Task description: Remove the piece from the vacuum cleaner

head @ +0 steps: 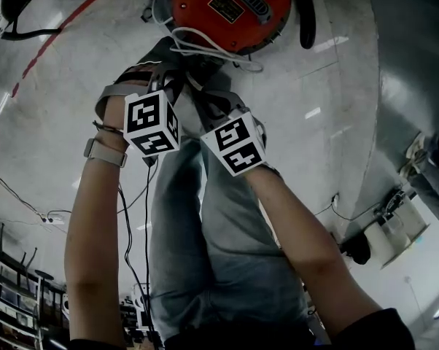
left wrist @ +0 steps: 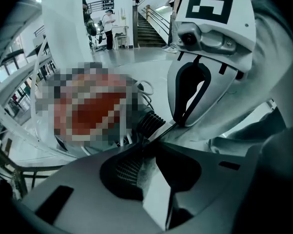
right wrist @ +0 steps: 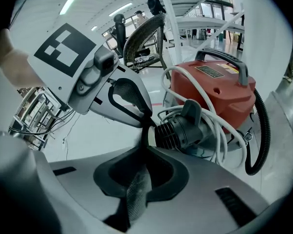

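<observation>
A red vacuum cleaner (head: 230, 9) (right wrist: 219, 89) stands on the floor in front of my knees, with a white cord (right wrist: 219, 130) coiled on it. A black ribbed piece (right wrist: 178, 130) (left wrist: 149, 122) sticks out of its side towards me. My right gripper (right wrist: 146, 133) has its jaws together, with the tips at that piece's near end. My left gripper (left wrist: 154, 136) points at the same spot from the other side. Its tips are nearly together, and whether they press on anything is hidden. The head view shows only the two marker cubes (head: 152, 122) (head: 240, 143).
A black hose (right wrist: 261, 130) loops down the vacuum's right side. A red line (head: 66, 24) crosses the pale floor and thin cables (head: 30, 203) lie at the left. A grey wall (head: 402, 86) rises at the right. Stairs (left wrist: 149, 30) and a person (left wrist: 109, 28) are far behind.
</observation>
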